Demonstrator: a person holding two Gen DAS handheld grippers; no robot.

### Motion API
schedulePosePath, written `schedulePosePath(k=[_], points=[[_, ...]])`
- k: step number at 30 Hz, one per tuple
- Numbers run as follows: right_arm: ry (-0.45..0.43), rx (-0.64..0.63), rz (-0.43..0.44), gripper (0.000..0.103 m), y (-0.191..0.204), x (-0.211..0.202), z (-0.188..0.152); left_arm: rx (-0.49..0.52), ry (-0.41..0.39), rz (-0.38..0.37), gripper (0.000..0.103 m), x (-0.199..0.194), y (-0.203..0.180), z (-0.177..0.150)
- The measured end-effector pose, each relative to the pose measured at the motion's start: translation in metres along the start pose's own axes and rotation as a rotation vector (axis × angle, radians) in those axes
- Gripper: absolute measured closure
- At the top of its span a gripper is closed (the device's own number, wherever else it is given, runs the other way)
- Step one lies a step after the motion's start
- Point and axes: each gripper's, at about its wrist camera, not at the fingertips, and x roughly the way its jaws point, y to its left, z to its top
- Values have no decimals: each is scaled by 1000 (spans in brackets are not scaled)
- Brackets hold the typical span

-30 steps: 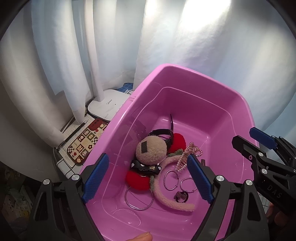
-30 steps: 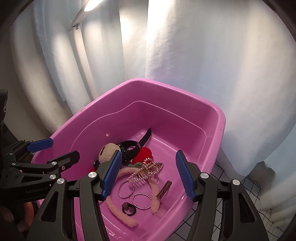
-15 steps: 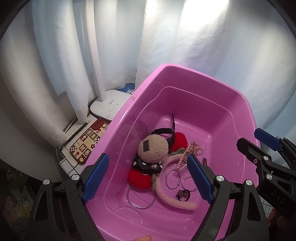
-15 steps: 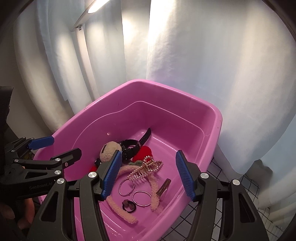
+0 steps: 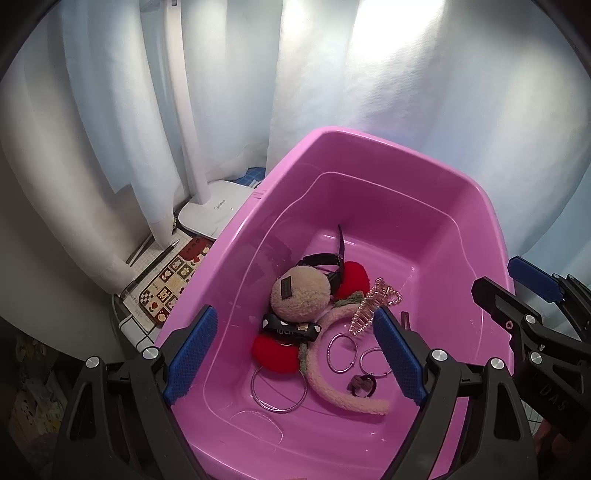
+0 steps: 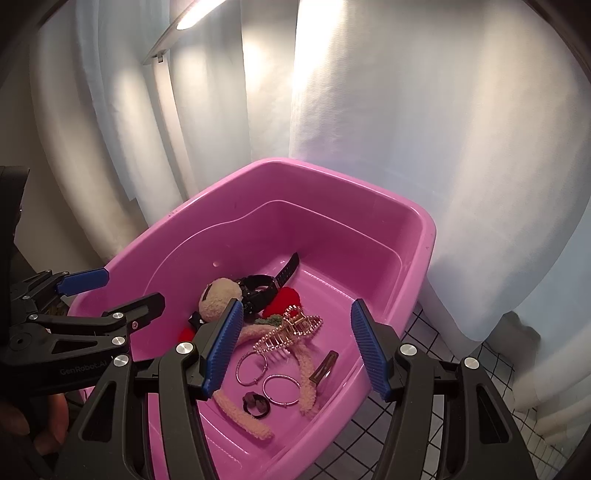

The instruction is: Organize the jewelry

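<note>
A pink plastic tub (image 5: 373,146) (image 6: 332,173) holds a pile of accessories: a fuzzy pink headband (image 5: 332,387) (image 6: 306,373) with a beige pom (image 5: 301,293) and red pads (image 5: 275,352), a black watch (image 6: 262,286), a gold claw clip (image 5: 371,306) (image 6: 288,332), silver hoops (image 5: 279,387) (image 6: 280,389), a dark ring (image 5: 362,384) (image 6: 256,404) and a brown hair clip (image 6: 325,369). My left gripper (image 5: 293,360) is open and empty above the tub's near end. My right gripper (image 6: 295,352) is open and empty above the tub's right side.
White curtains hang close behind the tub. A white lamp base (image 5: 216,212) and a patterned card (image 5: 170,284) lie left of the tub. A lamp head (image 6: 192,18) glows above. A black grid mat (image 6: 424,369) lies under the tub at right.
Both grippers have drawn back and up from the tub a little, so the tub looks smaller and lower. Both stay open. The items have not moved.
</note>
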Motion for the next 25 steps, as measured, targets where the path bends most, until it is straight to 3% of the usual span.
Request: schedulePosePath(k=[25], points=[[-4,-8,3,45,0,-6,-4,-6,7,6,18,-5,2,-3]])
